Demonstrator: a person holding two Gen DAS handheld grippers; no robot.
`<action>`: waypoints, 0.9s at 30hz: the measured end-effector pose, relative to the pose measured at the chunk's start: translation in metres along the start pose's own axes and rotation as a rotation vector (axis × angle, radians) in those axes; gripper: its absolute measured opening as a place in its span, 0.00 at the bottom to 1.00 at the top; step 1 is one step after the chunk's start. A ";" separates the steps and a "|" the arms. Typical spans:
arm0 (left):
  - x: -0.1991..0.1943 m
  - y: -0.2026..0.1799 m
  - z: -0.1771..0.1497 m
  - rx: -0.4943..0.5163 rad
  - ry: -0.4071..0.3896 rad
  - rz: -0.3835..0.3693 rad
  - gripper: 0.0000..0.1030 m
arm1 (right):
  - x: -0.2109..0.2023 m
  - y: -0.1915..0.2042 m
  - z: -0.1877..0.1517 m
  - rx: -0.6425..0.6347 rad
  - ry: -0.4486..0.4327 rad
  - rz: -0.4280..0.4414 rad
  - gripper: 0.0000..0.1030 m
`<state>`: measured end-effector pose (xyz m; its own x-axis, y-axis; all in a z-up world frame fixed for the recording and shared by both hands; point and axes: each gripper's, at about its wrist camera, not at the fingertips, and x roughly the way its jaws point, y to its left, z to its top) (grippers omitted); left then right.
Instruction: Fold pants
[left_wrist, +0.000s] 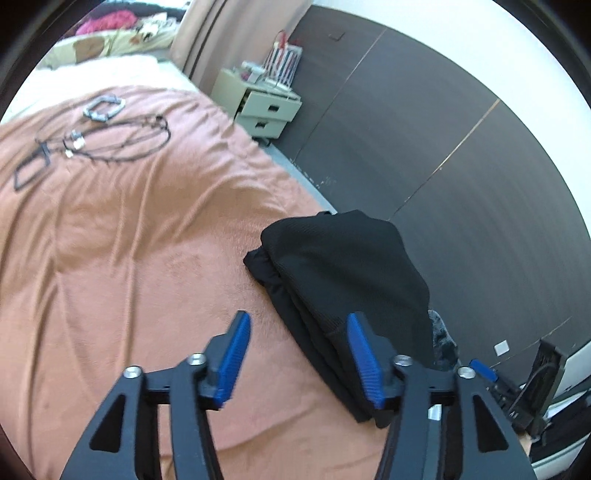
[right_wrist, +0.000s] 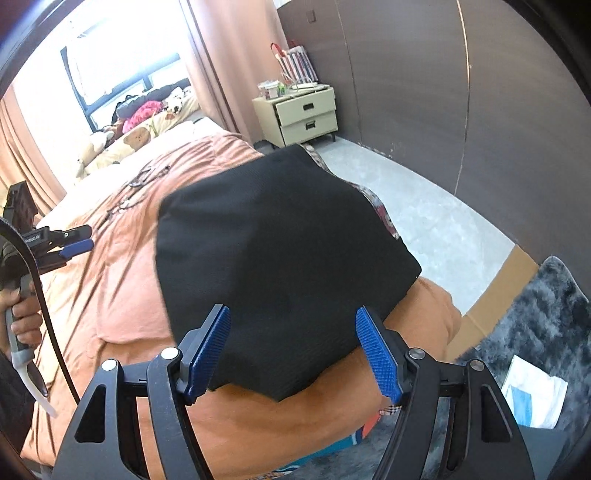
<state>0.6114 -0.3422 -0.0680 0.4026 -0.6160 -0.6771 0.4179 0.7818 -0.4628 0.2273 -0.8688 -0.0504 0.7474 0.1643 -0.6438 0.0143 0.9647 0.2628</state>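
Nearest the folded black knit pants (right_wrist: 280, 258), the right tool (right_wrist: 293, 350) stands with its blue pads apart, straddling the bundle's near corner without pressing it. Left of the pants, the left tool (left_wrist: 297, 360) is also apart, holding nothing. The pants lie at the corner of the bed's salmon-pink cover (left_wrist: 129, 258). They look soft, light and floppy; pinch stacked edges through every layer.

Folded pants (right_wrist: 280, 258) on bed (left_wrist: 129, 258) corner, nightstand (right_wrist: 303, 114) behind.
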 end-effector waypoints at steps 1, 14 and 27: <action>-0.011 -0.004 -0.003 0.012 -0.013 -0.005 0.64 | -0.003 0.004 -0.001 0.000 -0.007 0.001 0.68; -0.105 -0.037 -0.038 0.164 -0.095 0.046 0.93 | -0.044 0.042 -0.044 -0.007 -0.059 -0.023 0.90; -0.211 -0.048 -0.081 0.183 -0.207 0.084 0.99 | -0.095 0.083 -0.075 -0.033 -0.115 -0.011 1.00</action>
<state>0.4402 -0.2418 0.0508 0.5921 -0.5711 -0.5686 0.5084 0.8121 -0.2863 0.1080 -0.7888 -0.0212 0.8186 0.1304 -0.5594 0.0030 0.9729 0.2313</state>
